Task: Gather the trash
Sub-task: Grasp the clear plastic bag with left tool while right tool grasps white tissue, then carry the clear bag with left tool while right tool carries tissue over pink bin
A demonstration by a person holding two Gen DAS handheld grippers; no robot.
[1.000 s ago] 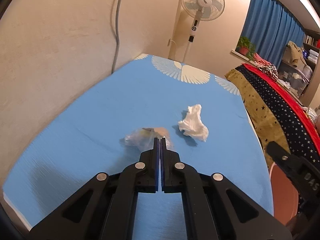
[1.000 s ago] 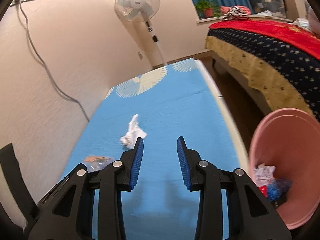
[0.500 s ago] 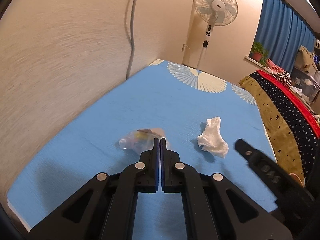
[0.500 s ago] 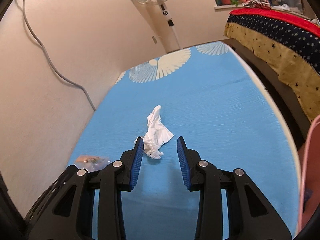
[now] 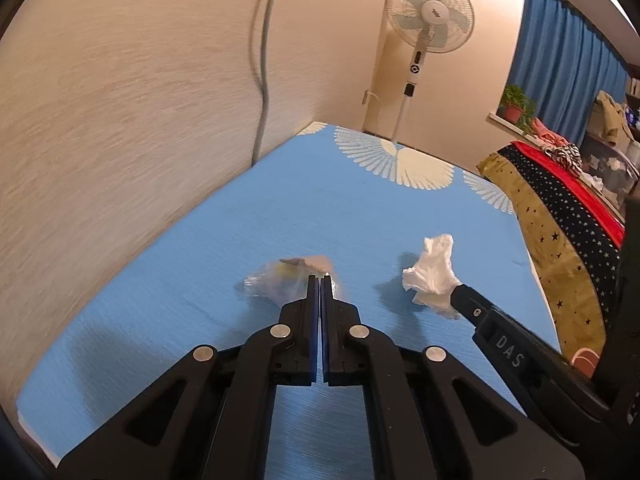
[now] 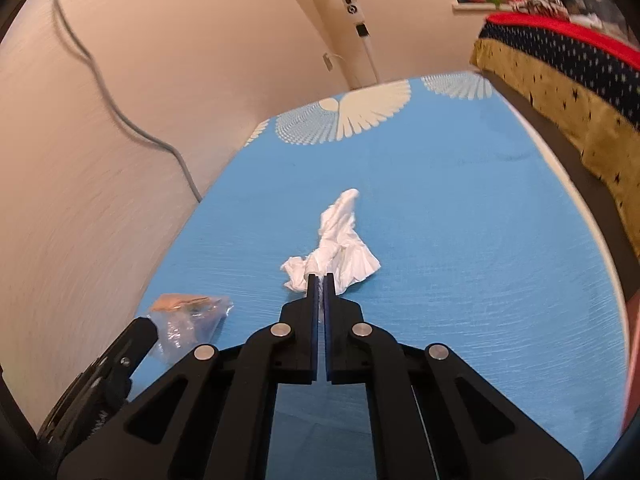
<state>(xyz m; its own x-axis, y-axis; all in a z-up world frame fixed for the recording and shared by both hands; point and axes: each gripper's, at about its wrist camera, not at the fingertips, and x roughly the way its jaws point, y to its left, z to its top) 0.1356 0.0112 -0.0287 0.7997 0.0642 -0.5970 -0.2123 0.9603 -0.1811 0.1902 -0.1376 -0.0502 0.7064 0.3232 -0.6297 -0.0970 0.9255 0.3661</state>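
Note:
A crumpled white tissue (image 6: 340, 248) lies on the blue mat (image 6: 460, 220). My right gripper (image 6: 320, 276) is shut on its near edge. The tissue also shows in the left wrist view (image 5: 432, 276), with the right gripper's tip (image 5: 460, 292) at its near right side. A clear plastic wrapper (image 5: 280, 276) with brown and yellow bits lies to the left. My left gripper (image 5: 320, 278) is shut, its tips at the wrapper's near right edge. The wrapper shows in the right wrist view (image 6: 188, 316), next to the left gripper's finger (image 6: 132, 340).
A beige wall with a hanging grey cable (image 5: 262, 60) runs along the mat's left side. A standing fan (image 5: 430, 12) is at the far end. A bed with a starred cover (image 5: 560, 224) lies to the right. A pink bin's rim (image 6: 630, 340) shows at the right edge.
My right gripper swung left from the pink bin to the tissue and closed on it. My left gripper stayed shut at the wrapper and turned slightly left.

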